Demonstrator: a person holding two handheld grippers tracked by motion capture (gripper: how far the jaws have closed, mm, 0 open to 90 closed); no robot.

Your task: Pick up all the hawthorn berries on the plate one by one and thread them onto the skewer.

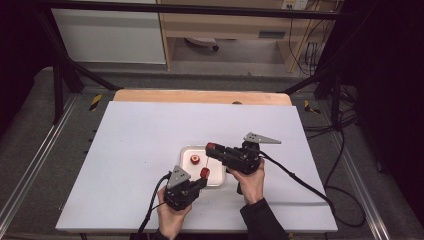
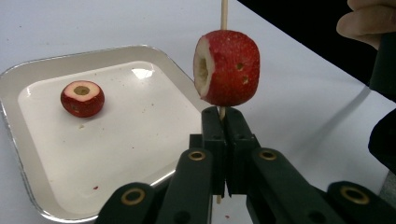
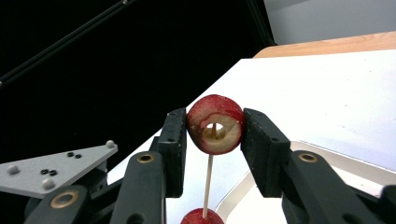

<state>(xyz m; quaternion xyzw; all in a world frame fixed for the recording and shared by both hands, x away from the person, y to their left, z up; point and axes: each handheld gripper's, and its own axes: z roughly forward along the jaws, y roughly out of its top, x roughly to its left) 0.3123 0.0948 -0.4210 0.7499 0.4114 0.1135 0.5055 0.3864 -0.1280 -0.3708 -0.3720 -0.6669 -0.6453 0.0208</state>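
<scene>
The left gripper, rising from the bottom centre of the left gripper view, is pinching a thin wooden skewer with its jaws pressed together on the stick. One cored red fruit is already sitting on that skewer directly above the jaws, at upper centre of the frame.

The right gripper, at the centre of the right gripper view, is clamping a second cored fruit between its pads, hollow core facing the camera. The skewer tip is showing inside that hollow, so this piece is judged to be in the course of being threaded on, not yet seated against the first.

In the high view both grippers are meeting over the right edge of a white tray near the middle of the frame, the left one below it and the right one to its right. A third cored fruit is lying loose on the tray.

Assessment: one piece skewered, one going on, one remaining for pickup. The table around the tray is carrying nothing else.
</scene>
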